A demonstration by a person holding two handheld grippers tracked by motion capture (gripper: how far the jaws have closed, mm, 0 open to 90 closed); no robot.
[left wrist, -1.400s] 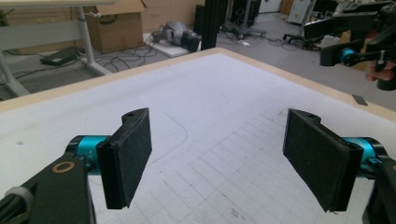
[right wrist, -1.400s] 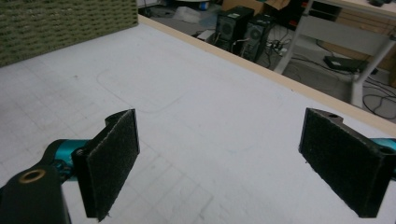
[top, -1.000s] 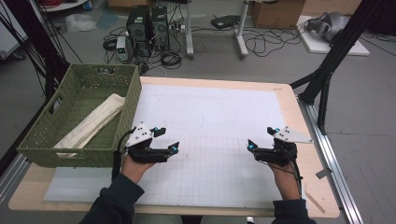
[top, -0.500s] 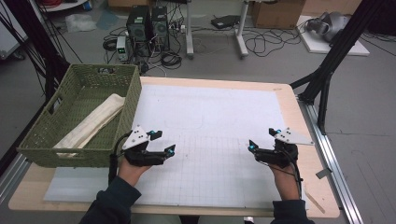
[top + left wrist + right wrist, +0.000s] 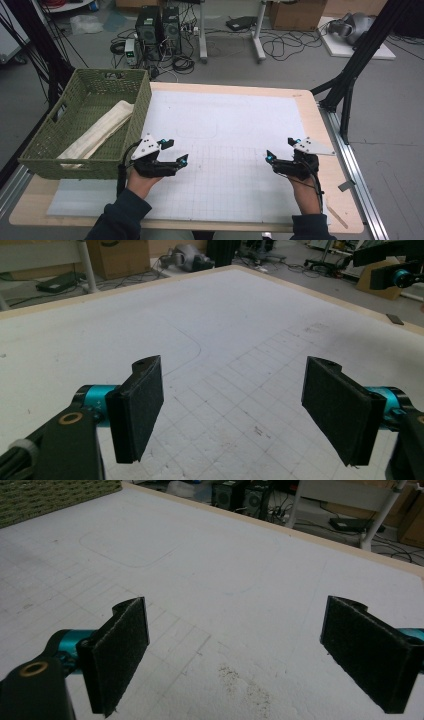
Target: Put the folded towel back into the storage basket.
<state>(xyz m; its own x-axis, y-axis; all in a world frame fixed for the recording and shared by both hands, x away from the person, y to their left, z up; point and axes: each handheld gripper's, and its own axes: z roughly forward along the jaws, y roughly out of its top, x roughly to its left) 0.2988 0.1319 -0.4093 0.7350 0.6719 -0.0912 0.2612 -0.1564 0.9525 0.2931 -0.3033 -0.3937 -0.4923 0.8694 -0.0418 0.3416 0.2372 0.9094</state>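
Observation:
My left gripper (image 5: pixel 177 151) hovers low over the white gridded mat (image 5: pixel 225 125), just right of the green wicker basket (image 5: pixel 75 165). It is open with nothing between its black pads (image 5: pixel 137 407). Over the mat's right side, my right gripper (image 5: pixel 281 150) is also open and empty, its pads (image 5: pixel 117 652) spread wide. Inside the basket lies a rolled cream cloth (image 5: pixel 100 131). The left gripper view looks across the mat (image 5: pixel 210 320), with the right gripper (image 5: pixel 395 275) far off at top right. A corner of the basket (image 5: pixel 55 495) appears at top left of the right gripper view.
The wooden table (image 5: pixel 320 125) ends close to the right of the right gripper, with a metal rail (image 5: pixel 350 165) beyond. Computer towers (image 5: pixel 160 25), cables and boxes lie on the floor behind the table. A black stand (image 5: pixel 350 85) rises at the far right corner.
My left gripper has drifted slightly left and nearer the front edge, toward the basket. The right gripper has barely moved. Both stay open.

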